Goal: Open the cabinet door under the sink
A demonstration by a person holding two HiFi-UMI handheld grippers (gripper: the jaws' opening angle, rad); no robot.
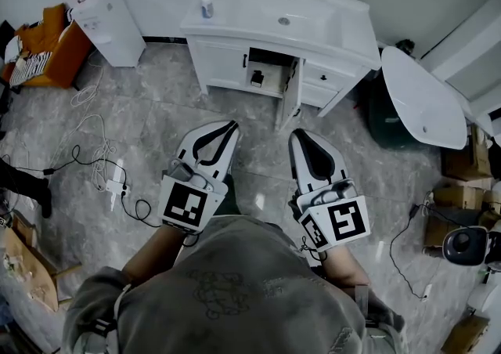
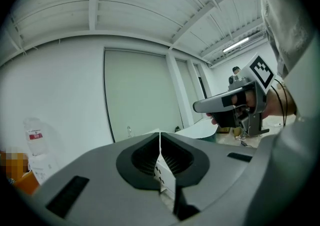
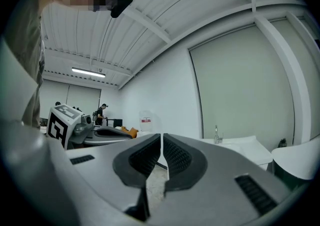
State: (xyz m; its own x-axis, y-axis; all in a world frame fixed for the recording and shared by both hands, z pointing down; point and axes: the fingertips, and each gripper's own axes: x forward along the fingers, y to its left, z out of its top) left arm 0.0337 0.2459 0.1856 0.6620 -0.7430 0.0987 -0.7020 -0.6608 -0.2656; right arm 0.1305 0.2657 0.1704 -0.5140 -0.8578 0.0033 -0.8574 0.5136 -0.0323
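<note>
Your left gripper (image 1: 232, 127) and right gripper (image 1: 301, 137) are both closed and empty, well short of the cabinet door (image 1: 288, 95) — it looks already ajar; next, probably reach in and swing it wider.

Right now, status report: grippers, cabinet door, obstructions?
Left gripper, right gripper: jaws shut, empty, short of vanity. Cabinet door under sink stands open. Cables off to left.

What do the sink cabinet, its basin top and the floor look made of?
Sink cabinet: probably white-painted wood or board, matte, panelled fronts.
Basin top: likely ceramic, smooth glossy white.
Floor: seemingly polished marble-look tile, grey veining, joint lines, light reflections.
</note>
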